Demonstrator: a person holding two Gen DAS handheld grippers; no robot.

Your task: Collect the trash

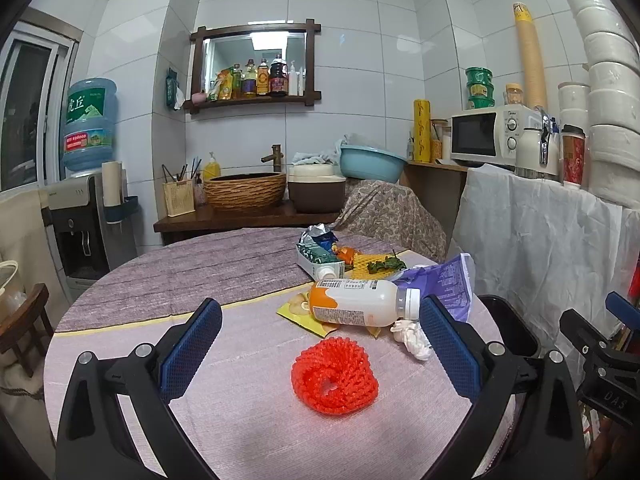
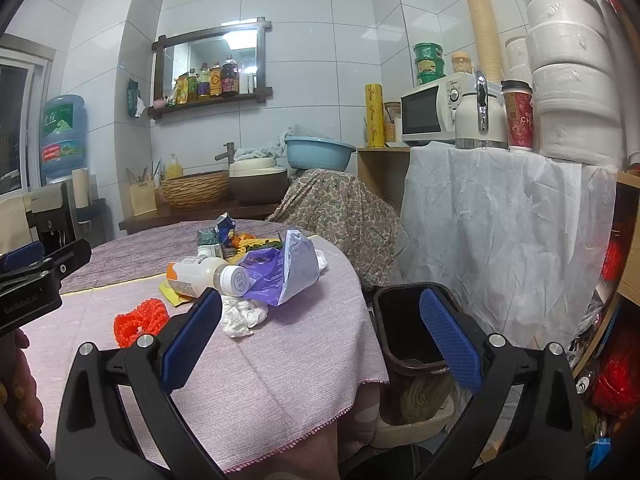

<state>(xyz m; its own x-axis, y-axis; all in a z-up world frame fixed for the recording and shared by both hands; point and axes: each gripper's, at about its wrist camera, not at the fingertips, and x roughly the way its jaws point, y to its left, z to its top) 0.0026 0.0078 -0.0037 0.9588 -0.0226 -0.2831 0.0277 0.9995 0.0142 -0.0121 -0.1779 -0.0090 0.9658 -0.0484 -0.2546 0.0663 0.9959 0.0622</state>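
Both tools are wide open and empty, the left gripper (image 1: 320, 344) framing the bright orange foam fruit net (image 1: 335, 376) on the lilac tablecloth (image 1: 240, 432), so collecting seems barely begun: next, lower, pinch, carry to the dark plastic bin (image 2: 404, 320) beside the right gripper (image 2: 320, 344)

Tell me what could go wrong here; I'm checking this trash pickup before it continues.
The plastic bottle lies on its side atop wrappers, so a nudge may roll it off the table. The orange foam net is soft and could slip from the open left gripper. The bin sits below the table edge; drops may miss.
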